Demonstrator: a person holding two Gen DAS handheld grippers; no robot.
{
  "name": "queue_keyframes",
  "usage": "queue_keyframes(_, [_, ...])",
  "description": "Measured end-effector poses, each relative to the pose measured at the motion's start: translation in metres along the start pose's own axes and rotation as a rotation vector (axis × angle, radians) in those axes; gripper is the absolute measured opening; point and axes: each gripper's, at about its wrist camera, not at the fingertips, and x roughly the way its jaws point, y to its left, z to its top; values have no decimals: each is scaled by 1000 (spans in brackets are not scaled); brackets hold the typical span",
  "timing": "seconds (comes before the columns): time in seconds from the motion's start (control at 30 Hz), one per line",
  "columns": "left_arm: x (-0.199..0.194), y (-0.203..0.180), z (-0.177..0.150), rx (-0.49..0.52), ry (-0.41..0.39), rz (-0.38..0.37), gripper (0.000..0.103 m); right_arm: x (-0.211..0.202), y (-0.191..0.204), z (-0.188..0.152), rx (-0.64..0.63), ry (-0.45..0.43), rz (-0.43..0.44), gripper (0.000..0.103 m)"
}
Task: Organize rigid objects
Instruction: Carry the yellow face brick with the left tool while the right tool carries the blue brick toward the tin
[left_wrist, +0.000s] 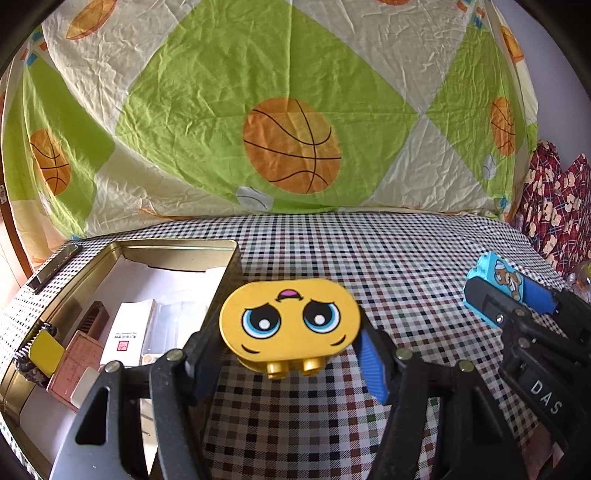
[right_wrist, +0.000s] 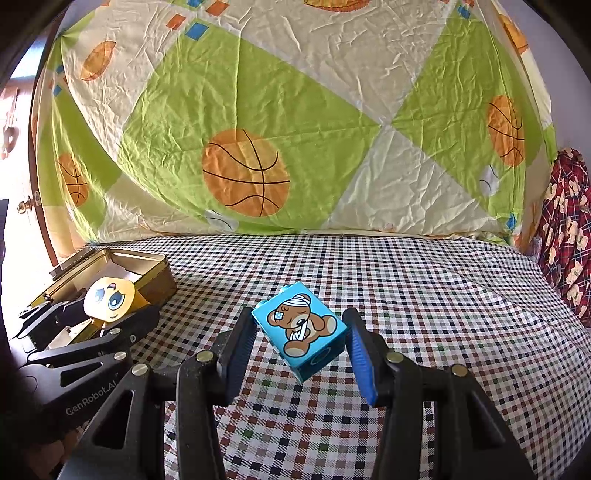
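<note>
A yellow oval toy block (left_wrist: 290, 319) with a cartoon face hangs above the checkered cloth, and my left gripper (left_wrist: 290, 349) is shut on its two sides. It is just right of an open gold tin (left_wrist: 177, 245). My right gripper (right_wrist: 301, 343) is shut on a blue toy block (right_wrist: 301, 330) with a bandaged bear picture, held tilted over the cloth. The left wrist view shows the blue block (left_wrist: 498, 282) in the right gripper (left_wrist: 509, 295) at far right. In the right wrist view, the yellow block (right_wrist: 109, 297) sits in the left gripper (right_wrist: 103, 312) beside the tin (right_wrist: 147, 258).
The tin holds a white box (left_wrist: 127, 328), pink cards (left_wrist: 79, 360), a yellow piece (left_wrist: 44, 350) and a brown comb (left_wrist: 94, 317). A green and cream basketball-print sheet (left_wrist: 291, 110) rises behind the checkered cloth (left_wrist: 406, 266). Red plaid fabric (left_wrist: 554, 206) lies at the right.
</note>
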Motion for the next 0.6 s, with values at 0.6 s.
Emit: queue_keyframes(0.6, [-29, 9, -13, -4, -55, -6, 64, -11, 13, -2, -59, -42, 66, 51])
